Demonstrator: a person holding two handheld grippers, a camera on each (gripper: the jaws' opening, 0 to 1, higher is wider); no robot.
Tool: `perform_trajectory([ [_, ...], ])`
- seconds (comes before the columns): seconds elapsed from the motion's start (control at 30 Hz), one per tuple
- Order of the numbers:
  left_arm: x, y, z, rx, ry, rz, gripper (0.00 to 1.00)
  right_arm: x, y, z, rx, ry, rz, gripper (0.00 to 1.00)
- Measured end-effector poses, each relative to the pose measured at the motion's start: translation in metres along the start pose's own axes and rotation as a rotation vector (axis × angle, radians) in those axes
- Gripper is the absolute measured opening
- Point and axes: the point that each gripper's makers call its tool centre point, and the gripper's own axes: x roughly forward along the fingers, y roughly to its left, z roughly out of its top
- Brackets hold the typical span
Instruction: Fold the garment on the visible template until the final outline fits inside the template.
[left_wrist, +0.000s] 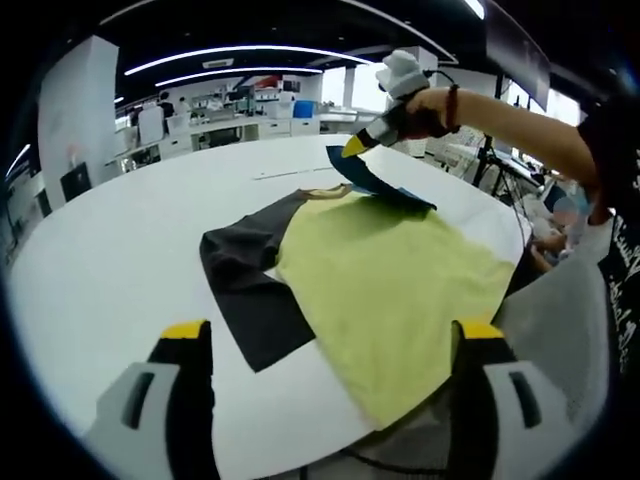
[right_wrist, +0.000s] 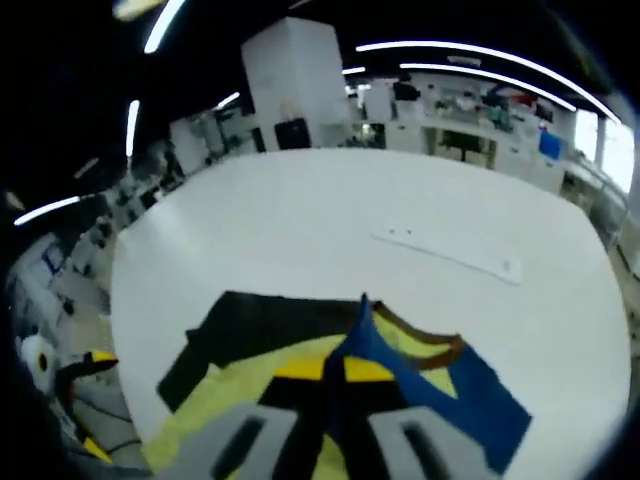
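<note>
Right tongs (left_wrist: 352, 147) clamped on the yellow-green shirt's (left_wrist: 400, 290) blue sleeve (left_wrist: 385, 186), lifting to fold inward; left tongs (left_wrist: 335, 345) apart, idle over white worktop (left_wrist: 120, 250).

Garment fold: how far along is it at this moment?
Done: little; the garment lies mostly spread on the white table, yellow-green body flat, one dark sleeve still out to the side. In hand: the right gripper is shut on the blue sleeve, lifting it. The left gripper is open, holding nothing. Left: essentially all the folds. I can't make out a template outline.
</note>
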Motion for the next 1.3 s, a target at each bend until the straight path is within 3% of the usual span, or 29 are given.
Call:
perform_trajectory([
  [0.47,-0.003,0.003,-0.003,-0.007,-0.002,0.012,0.96,0.011,0.037,0.013,-0.063,-0.017,0.075,0.00],
  [0.93,-0.005,0.006,-0.009,-0.020,0.008,0.034,0.96,0.028,0.073,0.015,-0.091,-0.042,0.161,0.00],
  [1.3,-0.007,0.017,-0.014,-0.024,0.011,0.049,0.96,0.053,0.089,-0.007,-0.100,-0.002,0.188,0.00],
])
